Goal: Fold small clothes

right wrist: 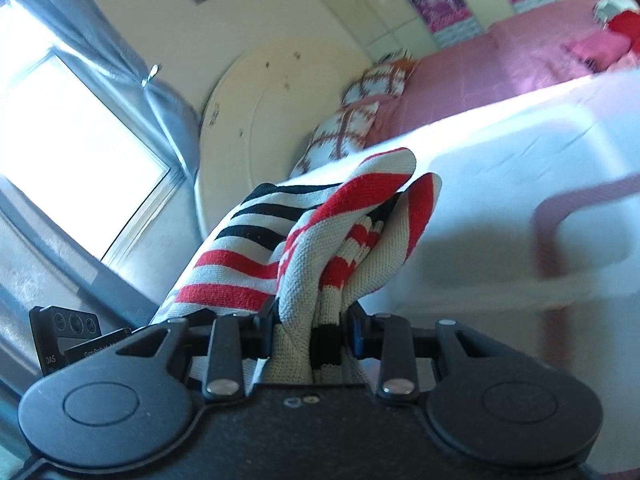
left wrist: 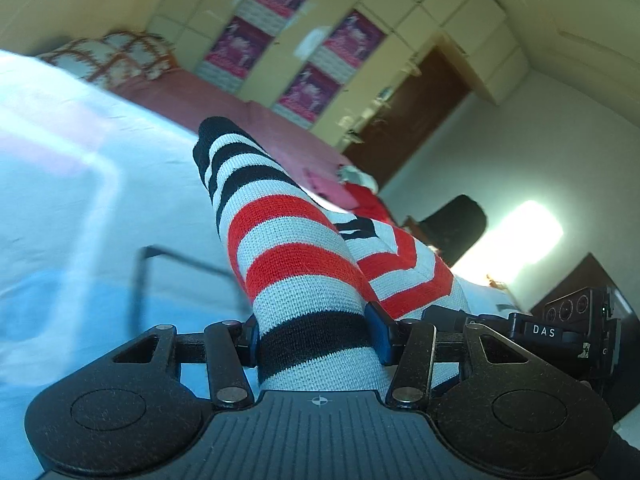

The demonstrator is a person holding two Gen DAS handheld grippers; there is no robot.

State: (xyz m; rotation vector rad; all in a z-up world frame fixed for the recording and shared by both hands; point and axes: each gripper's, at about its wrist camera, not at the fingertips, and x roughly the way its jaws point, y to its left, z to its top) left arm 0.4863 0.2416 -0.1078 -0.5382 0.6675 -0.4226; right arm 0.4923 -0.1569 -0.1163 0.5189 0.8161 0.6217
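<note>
We are in a bedroom: a pink bed [right wrist: 472, 80] runs back to patterned pillows [right wrist: 344, 132], cupboards [left wrist: 420, 12] with purple posters line the far wall, and a white sheet [left wrist: 80, 184] with a dark printed outline is spread as our work surface. A small heap of red and pink clothes [right wrist: 616, 36] lies well apart on the bed.

Both tools grip the same striped knit [left wrist: 288, 256], red, black and pale grey. It looks like a sock or a small legging, though we cannot tell which. The left gripper [left wrist: 318, 340] is closed across a flat black band of it, and the fabric stretches forward above the sheet. The right gripper [right wrist: 310, 332] is pinched tight on a thick bunch of several layers, with loose folds flopping over its front. The knit appears lifted off the sheet, hanging between the two tools, which sit just beside each other.

The risks, as we judge them:
- The right grip holds a crumpled wad, not a clean edge. If we lay it down like this, the fold will likely come out lumpy and skewed.
- The free end, with the black stripes, hangs unsupported; it may drag or curl under as we lower it.
- Pulling the tools apart to smooth the piece could draw the knit out of the flatter left grip.
- Both views are blurred, so quick moves could make the loose end swing.
</note>
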